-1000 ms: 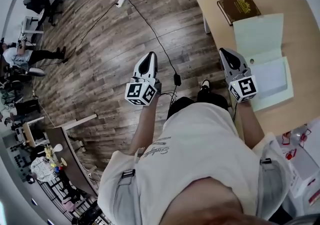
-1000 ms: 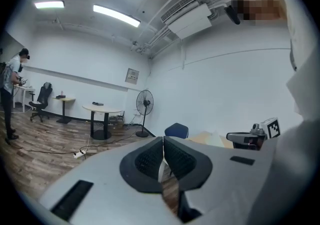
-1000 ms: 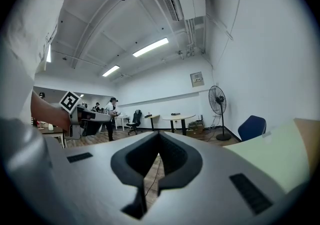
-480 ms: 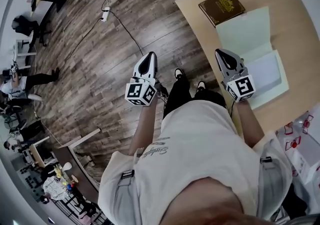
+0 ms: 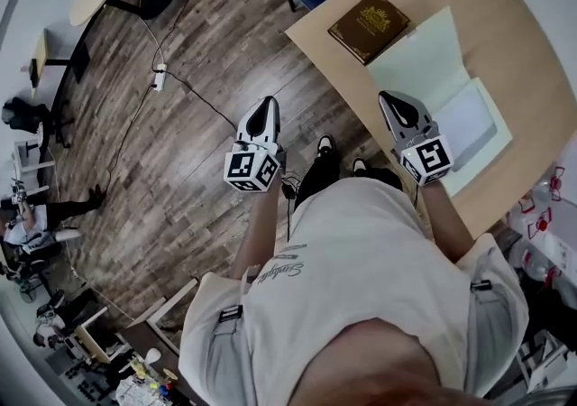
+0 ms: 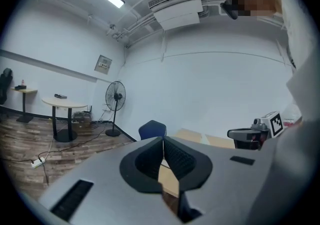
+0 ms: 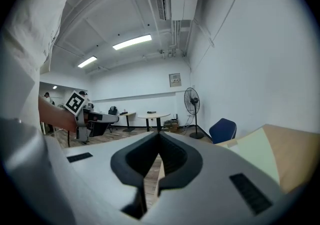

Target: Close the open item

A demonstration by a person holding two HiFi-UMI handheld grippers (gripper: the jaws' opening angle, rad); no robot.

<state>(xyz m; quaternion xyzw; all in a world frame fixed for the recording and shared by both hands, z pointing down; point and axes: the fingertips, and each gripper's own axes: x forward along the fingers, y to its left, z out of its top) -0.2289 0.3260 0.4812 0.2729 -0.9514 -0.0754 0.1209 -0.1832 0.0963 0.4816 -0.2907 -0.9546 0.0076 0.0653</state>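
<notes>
Lying open on the table [image 5: 505, 25], the folder [image 5: 424, 61] looks like thin pale-green card: light, flexible, and likely to slide on the smooth top if pushed flat. One flap lies toward the book [image 5: 368, 27]; the other holds a white sheet [image 5: 469, 120]. I judge the free outer edge of the flap near the book the best place to take hold, lifting it and folding it over the sheet. It would probably bend rather than swing stiffly. The fold line is hard to make out from above.

The right gripper [image 5: 389, 99] hovers at the folder's near edge, over the table's rim, jaws pressed together and holding nothing. The left gripper [image 5: 264, 106] hangs over the floor, well apart from the table, jaws likewise together and empty.
</notes>
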